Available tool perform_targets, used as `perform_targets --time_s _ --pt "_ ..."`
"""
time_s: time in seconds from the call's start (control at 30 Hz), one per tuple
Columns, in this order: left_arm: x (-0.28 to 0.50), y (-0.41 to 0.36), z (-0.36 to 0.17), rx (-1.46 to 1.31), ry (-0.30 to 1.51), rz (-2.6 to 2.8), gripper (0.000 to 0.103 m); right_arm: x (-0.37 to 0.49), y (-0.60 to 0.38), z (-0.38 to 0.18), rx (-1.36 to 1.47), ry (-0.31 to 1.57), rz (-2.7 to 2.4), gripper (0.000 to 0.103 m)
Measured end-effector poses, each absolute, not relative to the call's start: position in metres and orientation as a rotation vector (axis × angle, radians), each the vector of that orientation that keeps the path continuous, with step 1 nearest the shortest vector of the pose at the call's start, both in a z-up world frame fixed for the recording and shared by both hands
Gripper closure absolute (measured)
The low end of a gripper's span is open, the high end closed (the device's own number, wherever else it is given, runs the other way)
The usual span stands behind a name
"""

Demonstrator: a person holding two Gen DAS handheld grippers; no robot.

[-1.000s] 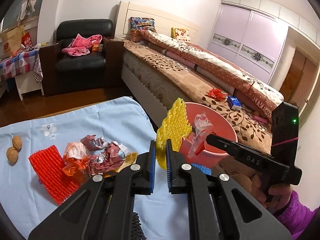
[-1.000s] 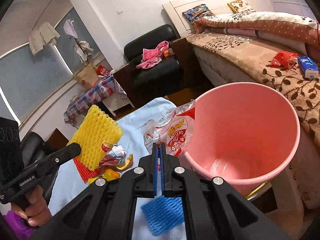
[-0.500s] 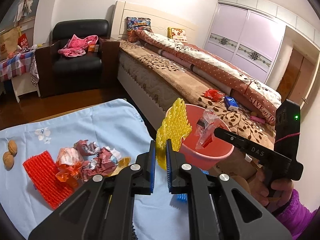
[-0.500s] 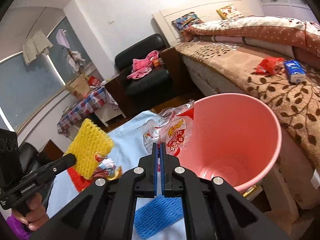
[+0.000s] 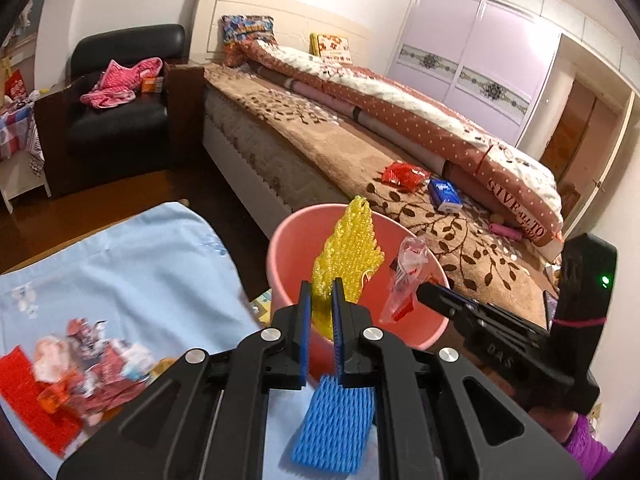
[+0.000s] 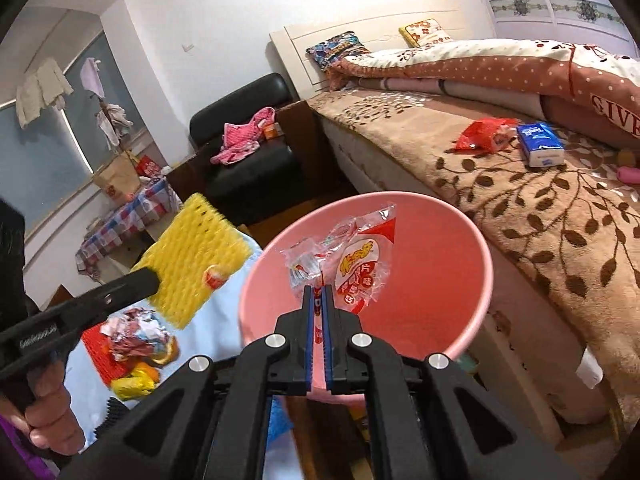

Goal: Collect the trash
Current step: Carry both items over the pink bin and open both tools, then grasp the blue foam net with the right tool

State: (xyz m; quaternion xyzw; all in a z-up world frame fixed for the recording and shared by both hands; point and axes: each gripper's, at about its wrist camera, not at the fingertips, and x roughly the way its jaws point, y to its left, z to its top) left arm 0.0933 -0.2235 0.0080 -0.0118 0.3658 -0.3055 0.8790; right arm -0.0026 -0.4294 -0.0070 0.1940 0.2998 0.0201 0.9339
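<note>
My left gripper [image 5: 320, 292] is shut on a yellow foam net [image 5: 352, 248] and holds it at the near rim of the pink bucket [image 5: 296, 248]. My right gripper [image 6: 318, 294] is shut on a clear plastic snack wrapper [image 6: 352, 258] and holds it over the mouth of the bucket [image 6: 460, 300]. The yellow net [image 6: 196, 256] and the left gripper also show in the right wrist view, left of the bucket. The wrapper [image 5: 406, 276] shows in the left wrist view over the bucket.
A blue foam net [image 5: 336, 424] lies on the light blue tablecloth [image 5: 140, 264] by the bucket. A red foam net [image 5: 32, 404] and crumpled wrappers [image 5: 108, 364] lie at the left. The bed [image 5: 360, 152] with a red packet and blue tissue pack stands behind.
Both grippers have moved right, toward and over the pink bucket, carrying the yellow net and the wrapper. The trash pile has slid to the left of the left view.
</note>
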Motion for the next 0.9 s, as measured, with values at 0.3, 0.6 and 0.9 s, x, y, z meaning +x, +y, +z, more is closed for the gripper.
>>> perform_targets --time_s 0.3,0.6,0.9 --pt "0.112 -0.256 -0.010 0.028 0.808 -0.614 0.094 0.005 -0.439 -0.017 0.387 0.623 0.016 0.085" --pt "0.116 -0.260 -0.016 0.031 0.840 -0.598 0.072 0.005 -0.448 -0.023 0.409 0.619 0.001 0.060" --pt "0.111 -0.257 -0.012 0.028 0.828 -0.595 0.067 0.001 -0.445 -0.022 0.410 0.612 0.008 0.058"
